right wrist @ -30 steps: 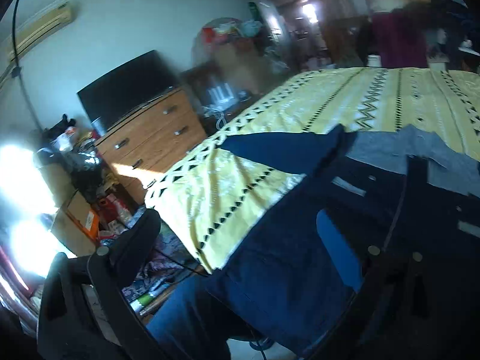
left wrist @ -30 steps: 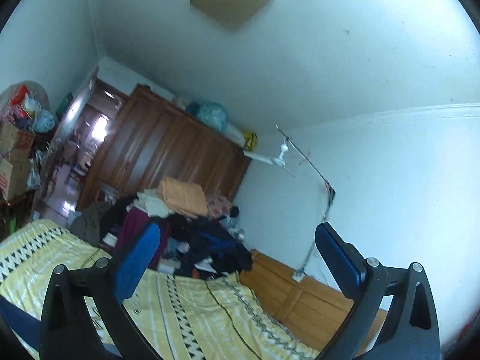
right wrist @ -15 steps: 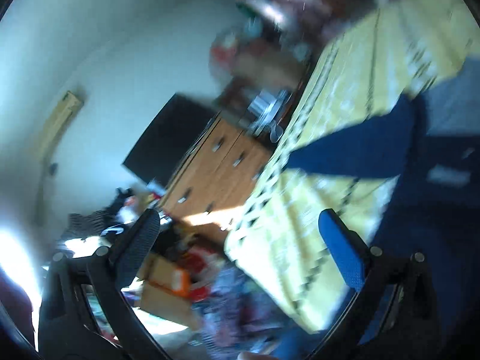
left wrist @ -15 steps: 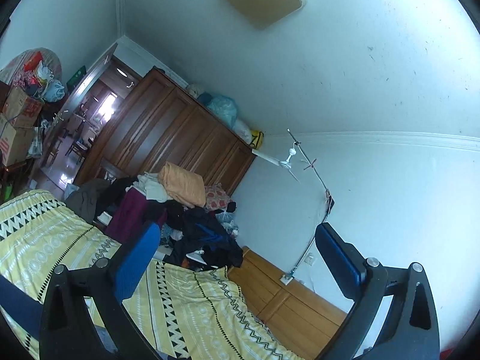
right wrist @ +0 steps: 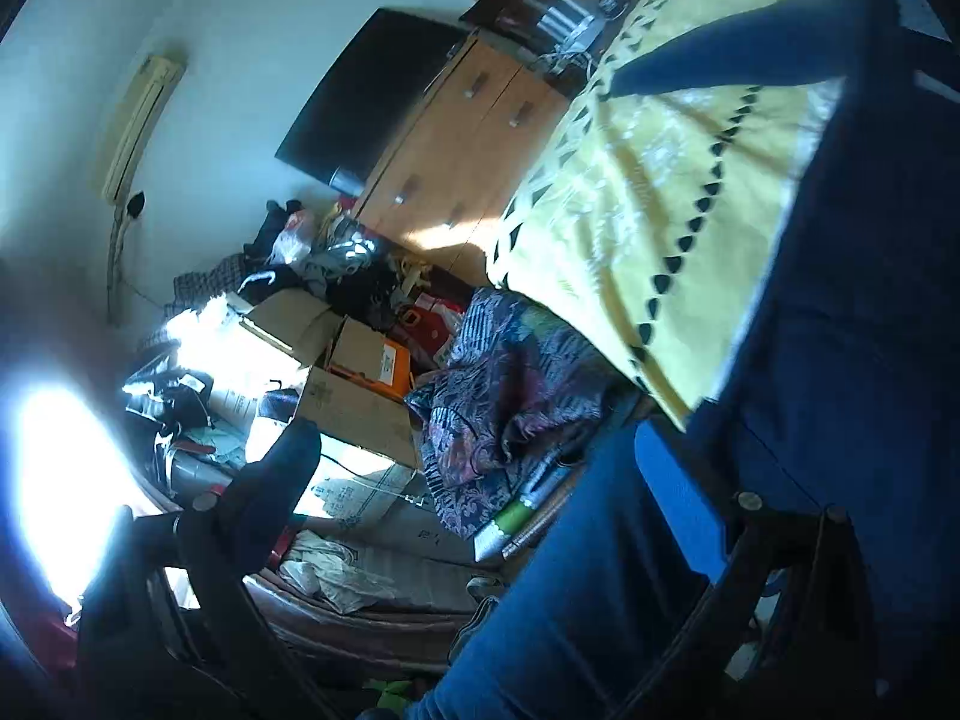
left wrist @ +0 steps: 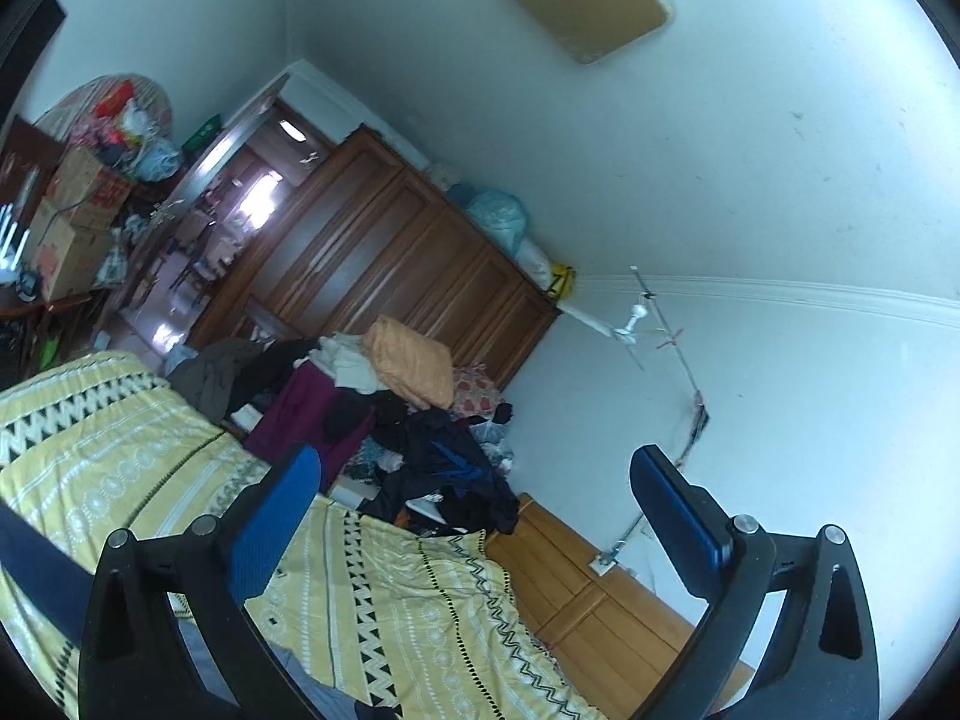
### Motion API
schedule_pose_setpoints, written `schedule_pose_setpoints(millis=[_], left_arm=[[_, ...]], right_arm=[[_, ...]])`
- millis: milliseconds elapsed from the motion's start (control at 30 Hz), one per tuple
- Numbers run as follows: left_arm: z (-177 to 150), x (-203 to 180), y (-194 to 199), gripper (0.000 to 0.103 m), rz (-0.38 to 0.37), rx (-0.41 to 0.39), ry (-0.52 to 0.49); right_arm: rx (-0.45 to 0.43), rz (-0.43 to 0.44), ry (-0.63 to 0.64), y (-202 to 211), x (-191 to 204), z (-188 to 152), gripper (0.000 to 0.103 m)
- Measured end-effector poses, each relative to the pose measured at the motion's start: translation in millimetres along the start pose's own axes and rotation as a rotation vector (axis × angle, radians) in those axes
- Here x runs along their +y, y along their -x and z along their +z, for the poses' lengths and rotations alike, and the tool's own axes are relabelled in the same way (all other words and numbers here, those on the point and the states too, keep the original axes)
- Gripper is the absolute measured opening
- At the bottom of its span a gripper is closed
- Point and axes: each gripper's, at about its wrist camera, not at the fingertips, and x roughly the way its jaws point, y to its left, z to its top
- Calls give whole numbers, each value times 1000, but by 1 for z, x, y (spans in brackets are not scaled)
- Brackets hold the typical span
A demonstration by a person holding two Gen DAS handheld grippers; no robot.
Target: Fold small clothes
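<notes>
Left claw (left wrist: 474, 516) tilted further up toward ceiling, right claw (right wrist: 474, 474) swung off bed toward floor clutter (right wrist: 336, 360)

Pretty clearly a lived-in home bedroom. Ahead of the left gripper there's a bed with a yellow patterned bedspread (left wrist: 390, 588), a heap of clothes (left wrist: 384, 408) piled past it, and a big wooden wardrobe (left wrist: 384, 264) behind. Out in front of the right tool sit a wooden dresser (right wrist: 468, 144), a dark TV (right wrist: 366, 102), cardboard boxes (right wrist: 354, 396) on the floor and a wall air conditioner (right wrist: 135, 126).
</notes>
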Motion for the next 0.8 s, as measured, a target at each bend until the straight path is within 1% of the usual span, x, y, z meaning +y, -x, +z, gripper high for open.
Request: schedule_pose_setpoints(millis=[33,100,133,167,233,267,333,400,467,500,533,567,600,633,700,733,767,800], left_arm=[[-2,8,-2,103,16,15,6],[-9,28,-4,103,52,29,9],[-15,38,-3,103,70,33,2],[-21,49,-2,103,88,42,-11],[-34,73,-2,103,126,73,-51],[-39,86,1,103,148,86,-63],[-51,118,8,103,221,97,-88],[-61,157,18,103,308,94,-108],[-72,196,26,103,415,83,-126],[-79,221,31,103,471,80,-108],[-89,255,35,103,521,86,-54],[-100,285,36,103,559,100,-9],[-113,318,37,103,603,119,43],[-126,348,36,103,642,138,81],[-158,414,31,102,725,200,128],[-177,448,31,101,753,238,153],[-194,483,29,100,760,278,201],[-209,513,29,94,748,300,257]], right_arm=[[-31,-22,-15,19,-6,-4,103],[-83,-99,-38,61,-20,-14,103],[-119,-141,-53,84,-25,-19,103],[-144,-171,-68,99,-26,-19,103],[-229,-226,-105,144,-28,-21,103],[-270,-233,-114,164,-26,-19,103],[-355,-251,-122,200,-18,-13,103],[-409,-226,-130,225,-9,-6,103],[-411,-220,-161,234,-3,0,103],[-403,-213,-157,234,-2,2,103],[-388,-214,-147,229,0,4,103],[-355,-244,-132,220,0,8,103],[-338,-297,-110,214,-2,9,103],[-337,-374,-79,205,-5,13,103],[-360,-468,-68,199,-16,17,103],[-373,-489,-85,195,-24,21,103],[-384,-496,-104,196,-32,24,103],[-393,-506,-130,194,-43,27,103]])
